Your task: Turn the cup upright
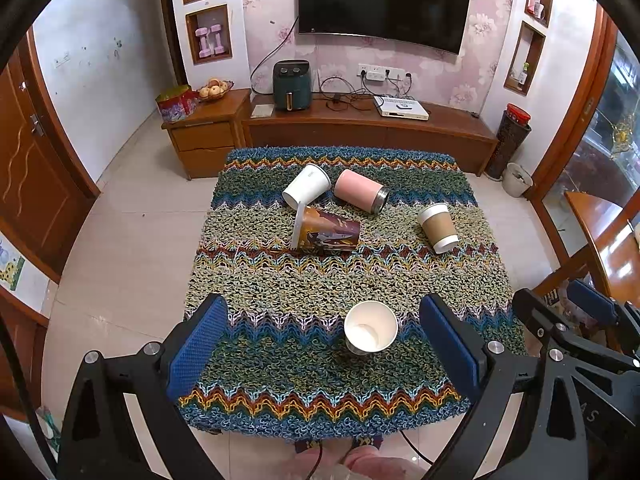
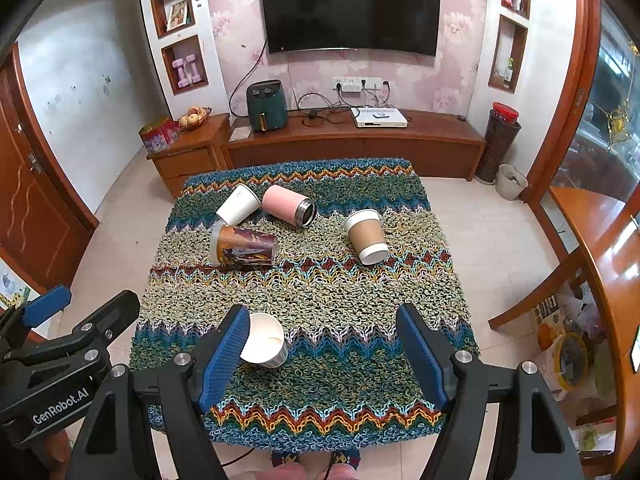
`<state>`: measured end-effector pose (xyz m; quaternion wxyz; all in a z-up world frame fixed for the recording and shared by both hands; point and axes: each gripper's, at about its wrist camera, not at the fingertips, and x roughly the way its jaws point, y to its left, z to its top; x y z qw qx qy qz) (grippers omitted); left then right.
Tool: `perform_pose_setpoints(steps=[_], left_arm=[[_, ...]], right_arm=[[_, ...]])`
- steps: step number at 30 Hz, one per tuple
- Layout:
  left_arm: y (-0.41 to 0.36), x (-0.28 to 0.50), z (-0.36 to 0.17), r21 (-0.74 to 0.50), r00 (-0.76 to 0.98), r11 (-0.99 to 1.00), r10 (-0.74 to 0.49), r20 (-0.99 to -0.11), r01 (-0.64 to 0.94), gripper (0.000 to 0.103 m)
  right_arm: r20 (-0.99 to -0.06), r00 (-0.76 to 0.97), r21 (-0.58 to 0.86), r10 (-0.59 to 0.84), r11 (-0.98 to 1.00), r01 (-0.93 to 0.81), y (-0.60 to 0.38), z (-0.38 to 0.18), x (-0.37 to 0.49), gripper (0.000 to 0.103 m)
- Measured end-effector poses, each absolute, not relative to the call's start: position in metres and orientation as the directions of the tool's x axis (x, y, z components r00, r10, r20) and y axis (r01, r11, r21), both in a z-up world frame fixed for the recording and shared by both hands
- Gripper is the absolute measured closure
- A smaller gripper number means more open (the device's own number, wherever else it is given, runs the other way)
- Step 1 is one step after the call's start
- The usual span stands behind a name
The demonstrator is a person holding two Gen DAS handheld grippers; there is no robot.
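A small white paper cup (image 1: 371,332) stands upright on the knitted table cover, mouth up, near the front edge; it also shows in the right wrist view (image 2: 264,340). Further back lie a white cup (image 1: 307,189), a pink steel-rimmed tumbler (image 1: 360,191), a printed brown cup with a clear lid (image 1: 326,233) and a brown-sleeved paper coffee cup (image 1: 438,227), all on their sides. My left gripper (image 1: 326,354) is open and empty, fingers either side of the small cup. My right gripper (image 2: 324,358) is open and empty, its left finger (image 2: 226,354) beside that cup.
The table's colourful zigzag cover (image 1: 280,288) hangs over the edges. Behind stand a wooden TV cabinet (image 1: 360,128) with an air fryer (image 1: 291,85), and a wooden chair (image 2: 552,292) at the right. Tiled floor surrounds the table.
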<state>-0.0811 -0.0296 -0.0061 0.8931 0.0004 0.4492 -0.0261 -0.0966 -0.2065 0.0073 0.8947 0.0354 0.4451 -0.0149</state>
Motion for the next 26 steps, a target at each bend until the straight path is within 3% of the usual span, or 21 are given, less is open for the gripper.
perform_pose_setpoints(steps=[26], left_arm=[[-0.0285, -0.0831, 0.0034, -0.016, 0.626, 0.999, -0.043, -0.778, 0.049, 0.005]], right_arm=[[-0.773, 0.635, 0.048, 0.001, 0.997, 0.058, -0.2045, 0.0137, -0.0963, 0.027]])
